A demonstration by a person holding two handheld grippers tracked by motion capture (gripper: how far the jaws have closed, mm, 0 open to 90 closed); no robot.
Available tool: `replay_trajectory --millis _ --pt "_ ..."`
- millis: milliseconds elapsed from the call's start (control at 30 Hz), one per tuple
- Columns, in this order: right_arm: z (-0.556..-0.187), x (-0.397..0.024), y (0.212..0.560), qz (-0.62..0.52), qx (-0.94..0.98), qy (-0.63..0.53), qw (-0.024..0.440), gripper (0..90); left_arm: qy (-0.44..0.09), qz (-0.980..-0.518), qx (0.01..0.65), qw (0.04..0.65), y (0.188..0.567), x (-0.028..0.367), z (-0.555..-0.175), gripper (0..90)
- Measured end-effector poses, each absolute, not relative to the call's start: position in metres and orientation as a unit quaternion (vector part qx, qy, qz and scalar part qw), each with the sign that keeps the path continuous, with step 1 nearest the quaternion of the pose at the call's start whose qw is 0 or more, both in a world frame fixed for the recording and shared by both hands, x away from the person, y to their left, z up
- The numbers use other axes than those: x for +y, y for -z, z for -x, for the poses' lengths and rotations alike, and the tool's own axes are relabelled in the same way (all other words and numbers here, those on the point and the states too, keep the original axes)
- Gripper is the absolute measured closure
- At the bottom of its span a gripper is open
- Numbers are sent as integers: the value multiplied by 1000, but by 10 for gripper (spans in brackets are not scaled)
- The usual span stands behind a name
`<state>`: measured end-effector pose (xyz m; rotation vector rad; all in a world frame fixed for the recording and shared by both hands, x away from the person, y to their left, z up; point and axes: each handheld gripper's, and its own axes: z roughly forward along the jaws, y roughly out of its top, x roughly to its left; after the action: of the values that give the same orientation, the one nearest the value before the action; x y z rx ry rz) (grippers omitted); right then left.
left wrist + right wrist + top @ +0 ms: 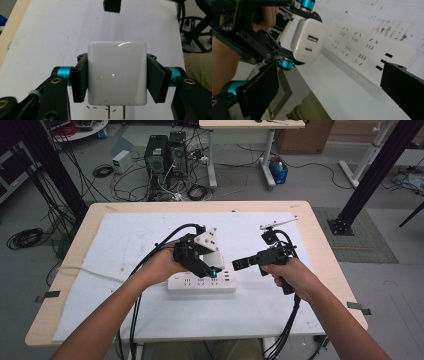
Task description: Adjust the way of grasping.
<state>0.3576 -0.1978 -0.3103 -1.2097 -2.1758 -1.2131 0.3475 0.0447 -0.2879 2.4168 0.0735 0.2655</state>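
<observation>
White charger clamped in left tool, prongs down over power strip for plugging in; right tool wide open, empty, beside strip.

A light wooden table carries everything, its top almost wholly covered by a white sheet with faint marks and smudges. On the sheet lies a white power strip, flat, sockets up, directly under the left gripper and just to the near-left of the right gripper. A white cable trails over the sheet left of the left gripper.
</observation>
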Motion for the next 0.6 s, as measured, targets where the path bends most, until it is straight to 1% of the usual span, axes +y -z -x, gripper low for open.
replay_trajectory --millis 367,433,600 --pt "-367 -187 319 448 -741 441 237 15 -113 -924 16 364 289 29 -344 425" --pt "-369 -186 321 453 -734 442 246 37 -113 -925 13 363 289 27 -343 425" --pt "-372 -183 325 467 -717 445 264 43 -115 -925 9 362 290 24 -343 425"
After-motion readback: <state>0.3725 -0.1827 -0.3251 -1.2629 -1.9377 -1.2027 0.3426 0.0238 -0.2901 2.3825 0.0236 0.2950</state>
